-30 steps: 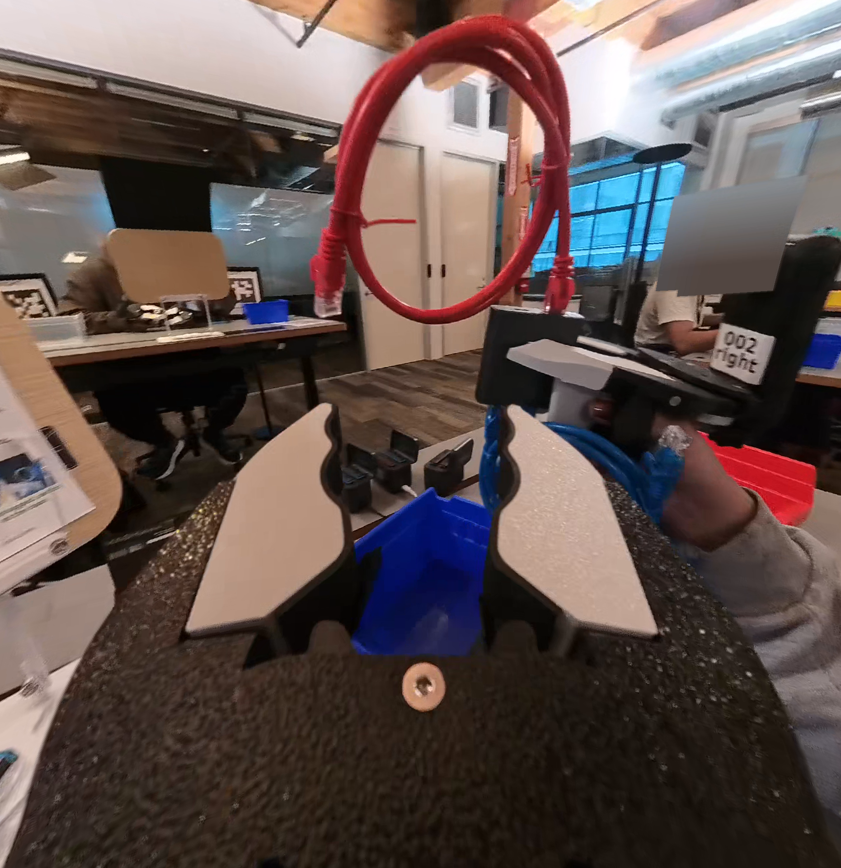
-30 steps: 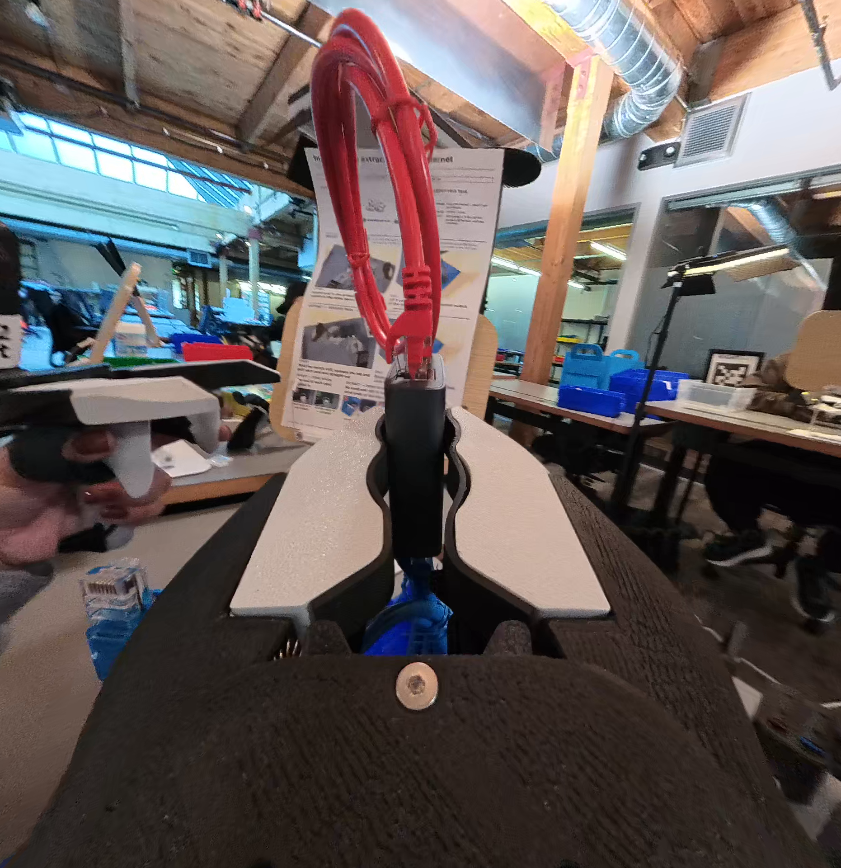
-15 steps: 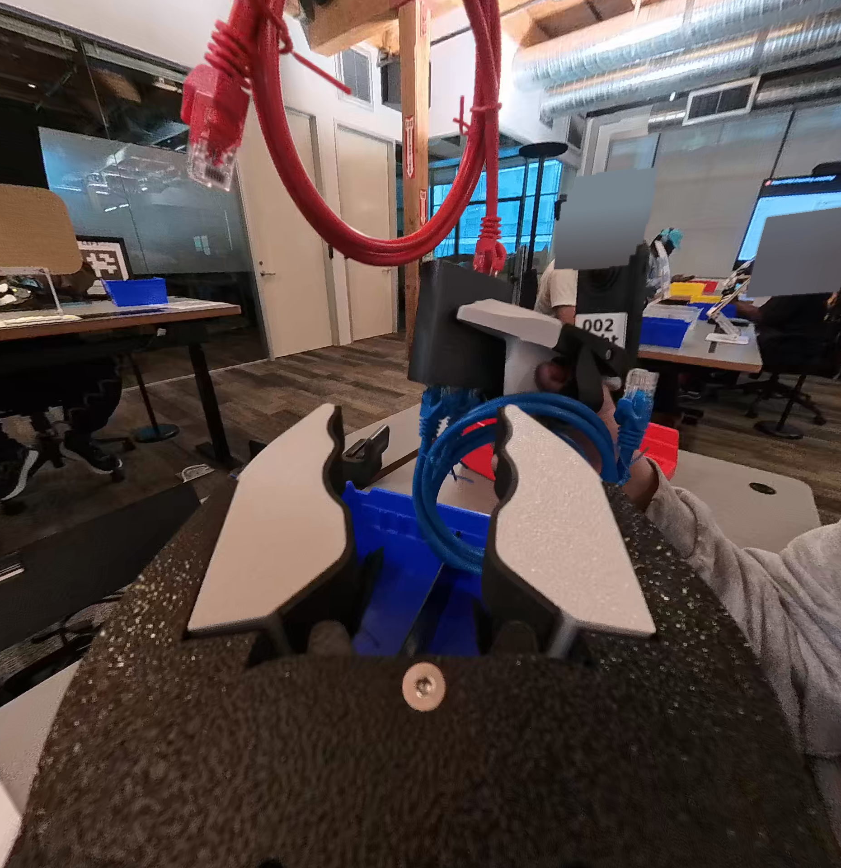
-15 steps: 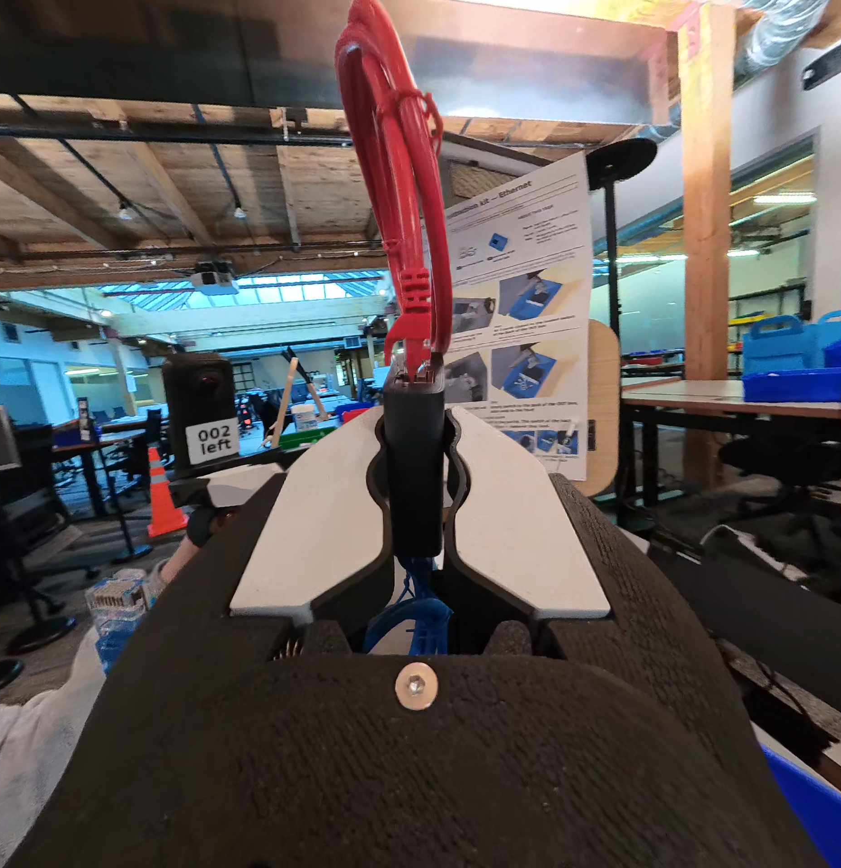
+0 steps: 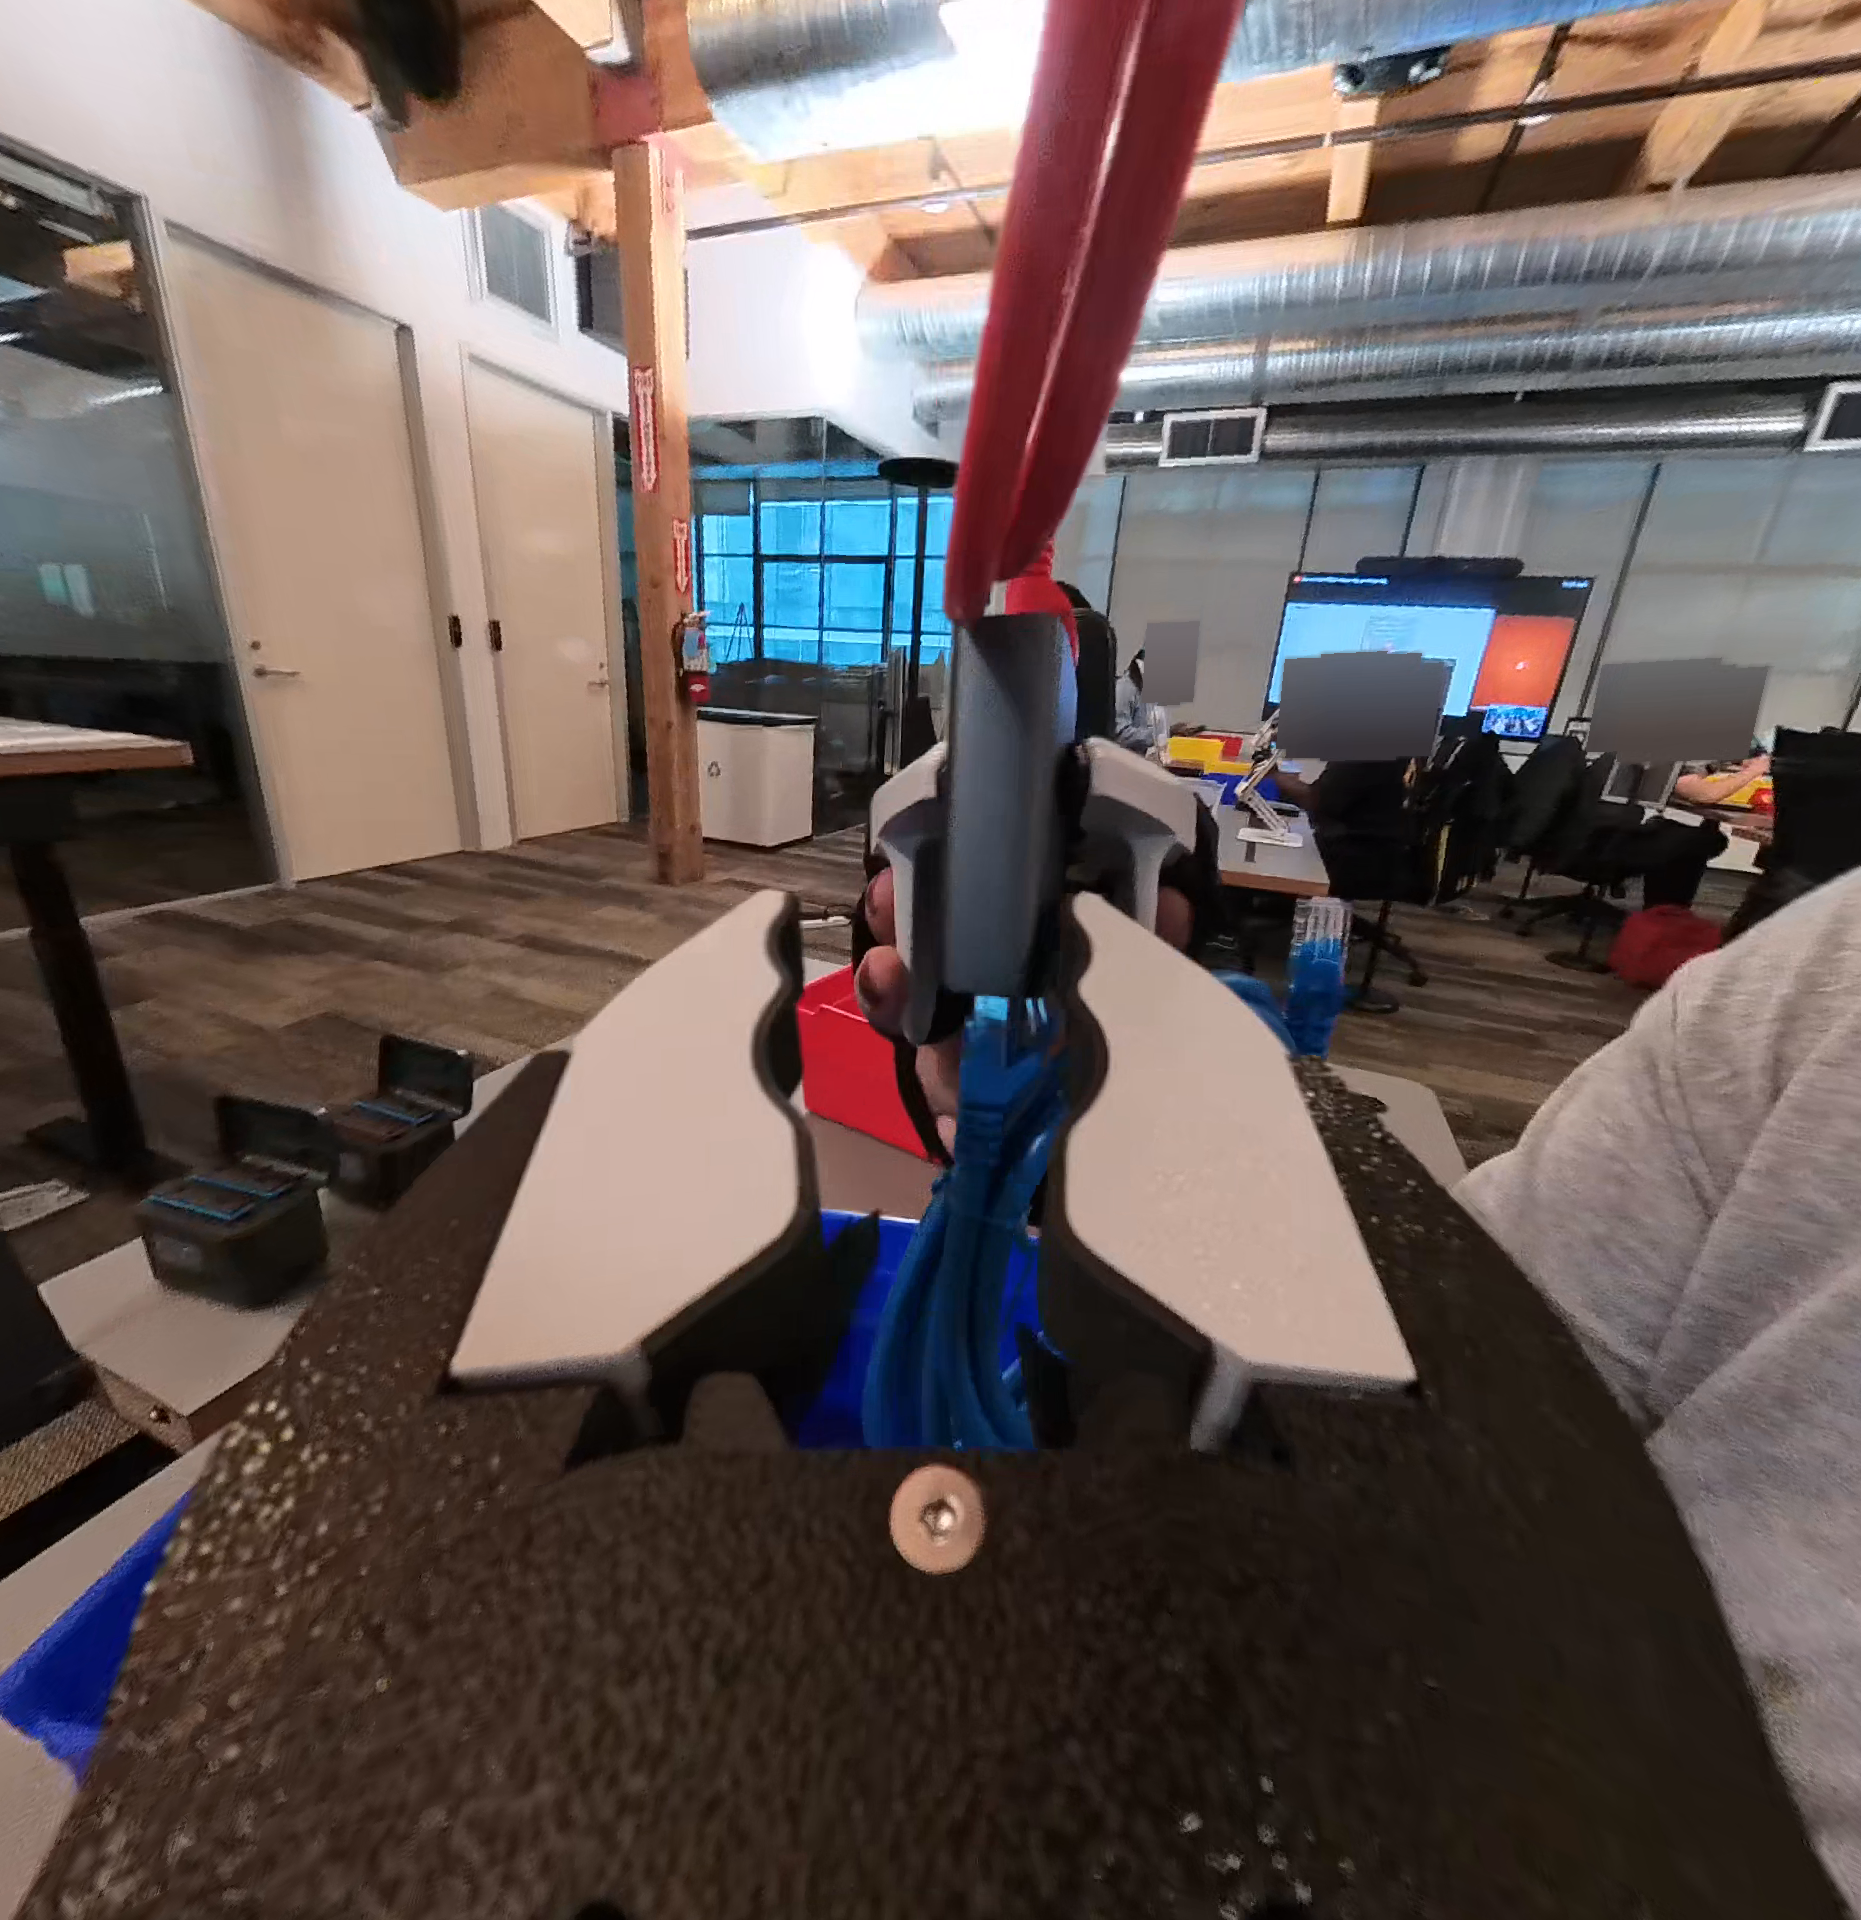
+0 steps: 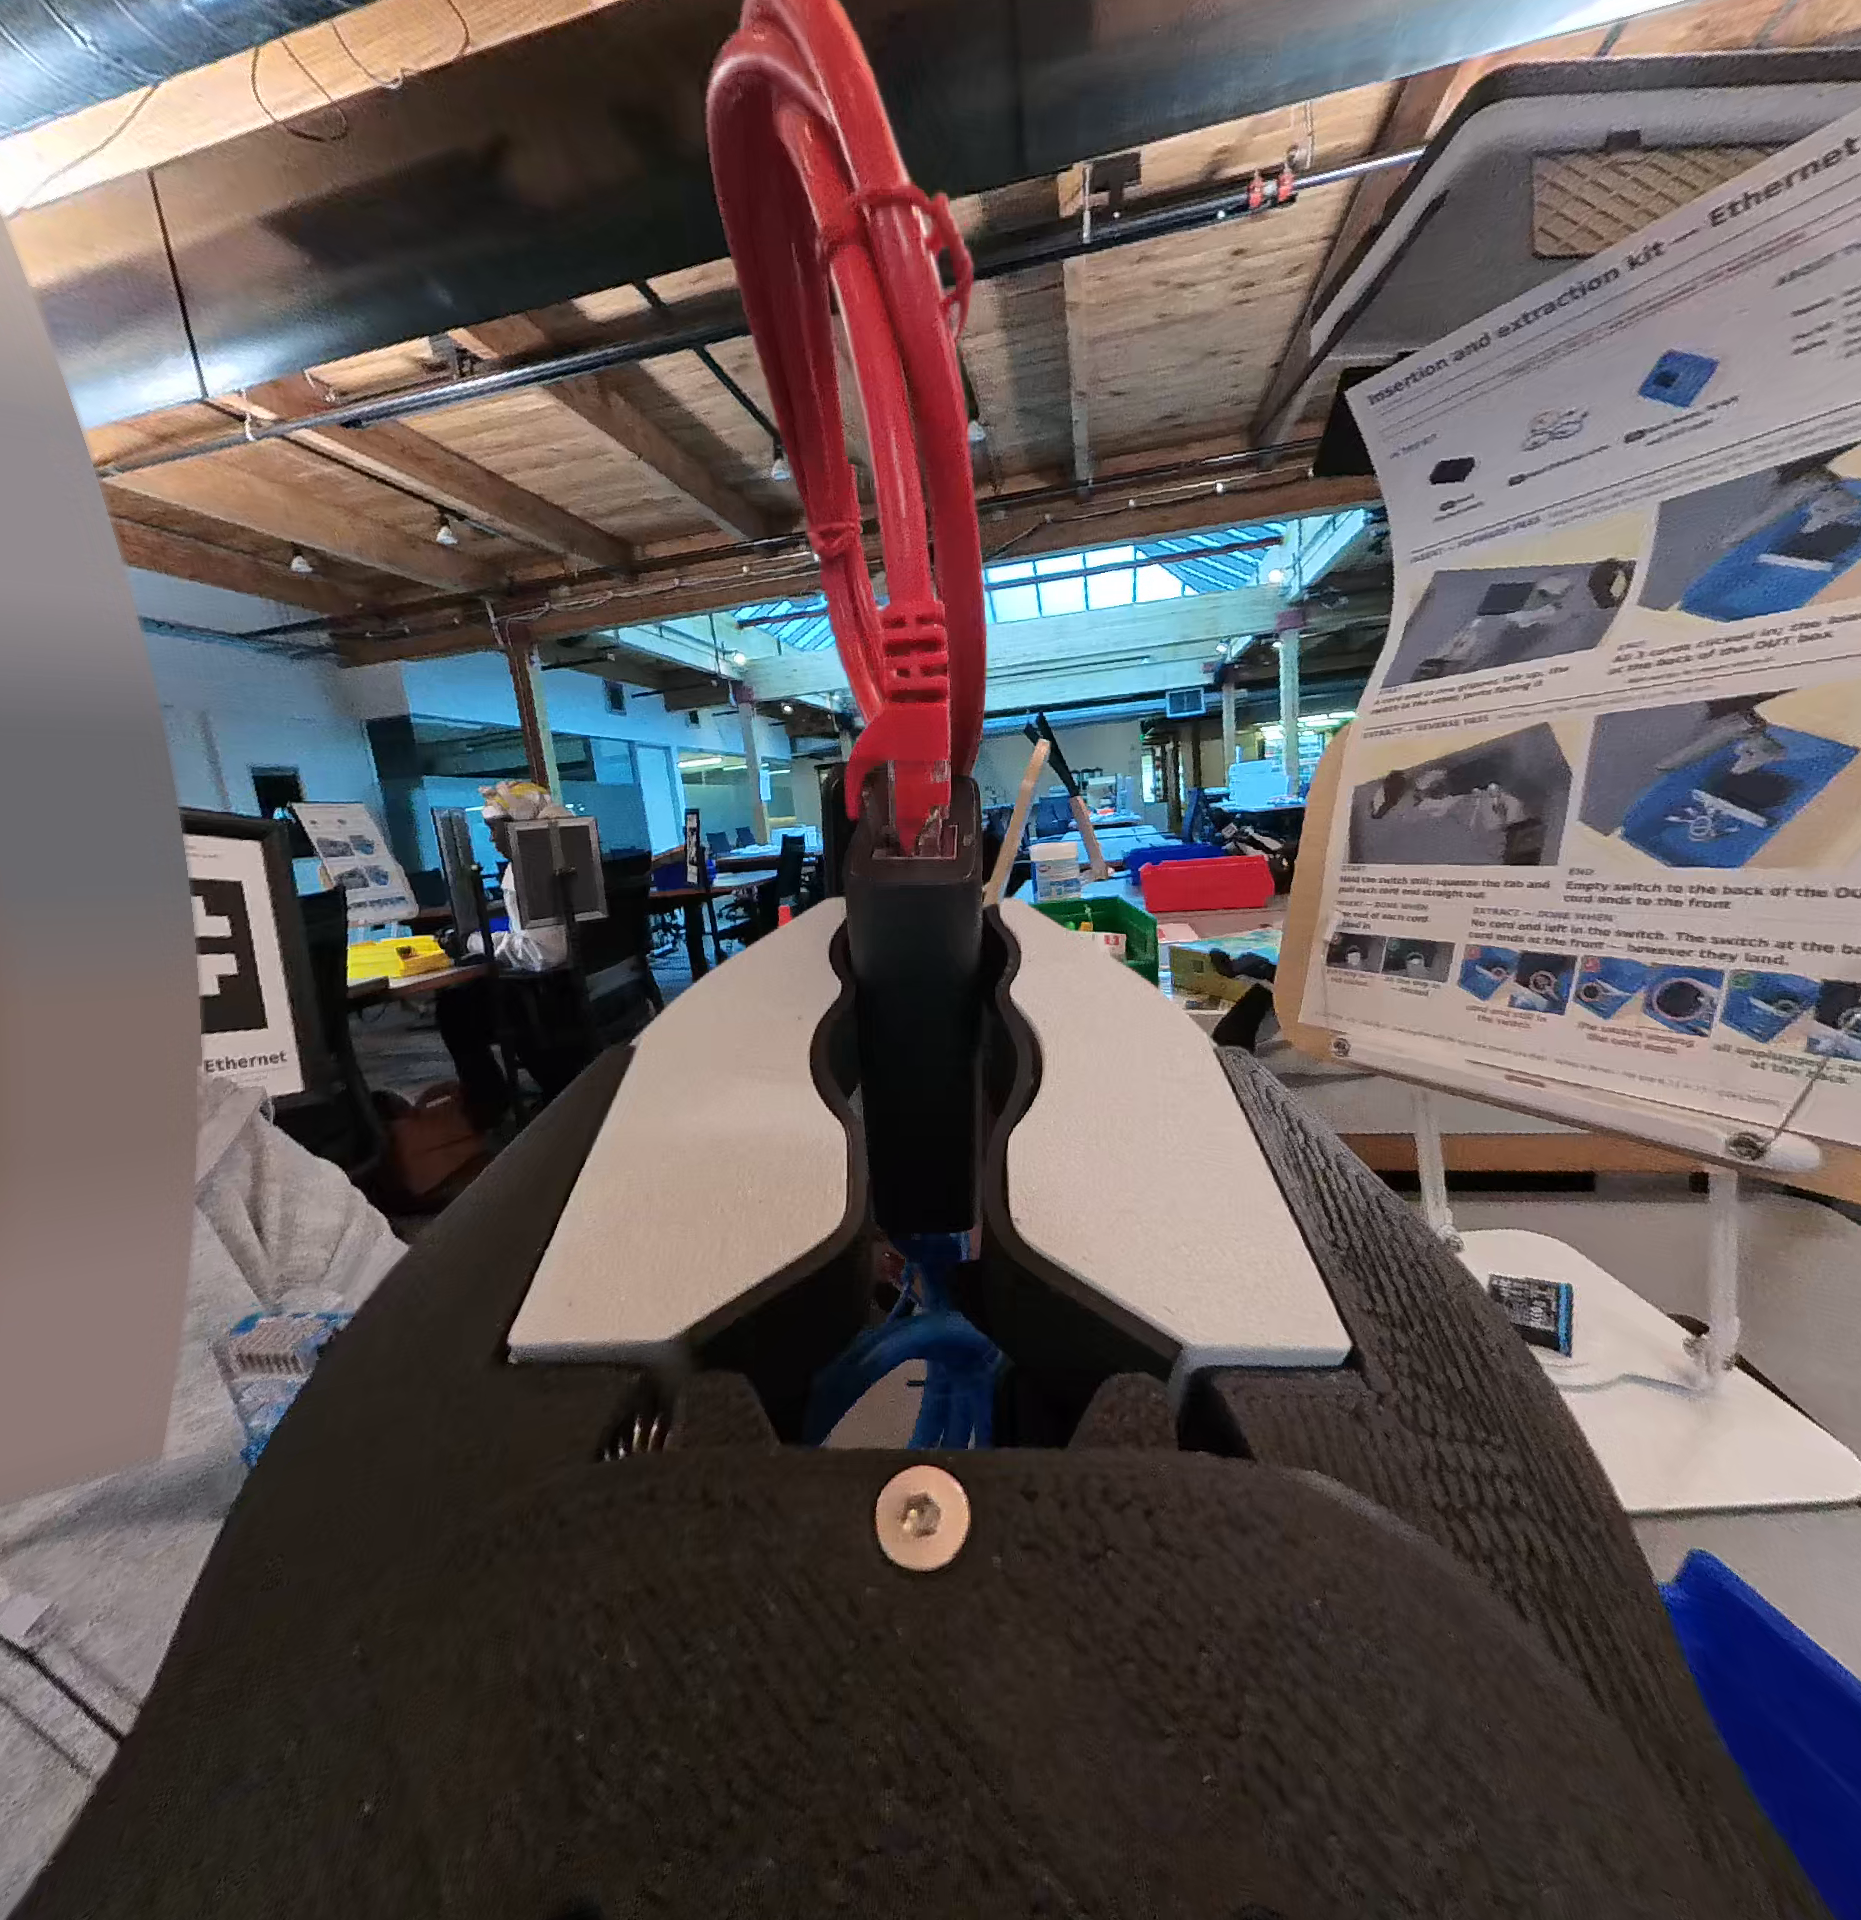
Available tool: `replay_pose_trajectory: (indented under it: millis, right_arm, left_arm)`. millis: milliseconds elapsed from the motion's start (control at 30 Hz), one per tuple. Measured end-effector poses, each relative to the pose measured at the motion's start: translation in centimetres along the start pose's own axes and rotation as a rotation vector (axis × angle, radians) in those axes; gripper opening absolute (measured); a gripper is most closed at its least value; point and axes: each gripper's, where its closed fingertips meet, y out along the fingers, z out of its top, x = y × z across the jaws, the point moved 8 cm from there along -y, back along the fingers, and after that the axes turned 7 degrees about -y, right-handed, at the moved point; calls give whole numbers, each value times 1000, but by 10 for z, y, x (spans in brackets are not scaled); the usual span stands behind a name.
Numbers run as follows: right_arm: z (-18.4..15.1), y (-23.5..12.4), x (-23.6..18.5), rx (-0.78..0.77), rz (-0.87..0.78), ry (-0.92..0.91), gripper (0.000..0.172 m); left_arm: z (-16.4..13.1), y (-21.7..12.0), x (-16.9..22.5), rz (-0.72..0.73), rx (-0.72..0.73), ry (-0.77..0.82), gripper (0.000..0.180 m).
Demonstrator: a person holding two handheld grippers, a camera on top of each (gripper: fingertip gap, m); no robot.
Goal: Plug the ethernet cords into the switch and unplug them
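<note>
Item: black switch (image 6: 913, 1039), held upright in mid-air, clamped edge-on between the two pads of the right gripper (image 6: 921, 935), which pressed on its sides. Red cord (image 6: 884, 416), a tied coil, stood above the switch with one plug (image 6: 910, 769) seated in a port on the upper face. Blue cord (image 5: 978, 1226), also a tied coil, hung from the underside of the switch, one plug (image 5: 1009, 1029) in a lower port; its free end with a clear plug (image 5: 1318, 935) dangled off to the side. Left gripper (image 5: 931, 977): jaws parted, nothing clamped; the blue plug and the top of the blue coil sat between the pads, close against the right-hand pad (image 5: 1087, 997), with a clear gap to the left-hand pad. Beneath, a blue bin (image 5: 853, 1330) on the table, a red bin (image 5: 853, 1049) beyond it. Step in hand, by judgement: the unplugging phase, with the left gripper lined up on the blue plug at the switch. Next move, by judgement, called for closing squarely on the plug body so its latch tab was pressed, then drawing straight down and away from the port while the right gripper held the switch steady; a grip on the cable alone would likely strain the cord and leave the latch engaged.
</note>
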Motion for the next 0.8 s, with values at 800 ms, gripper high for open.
replay_pose_trajectory:
  millis: [800]
  right_arm:
    - [24, -33, -3, 84, -92, -139, 12]
  left_arm:
    - [6, -11, 15, -14, -105, 167, 19]
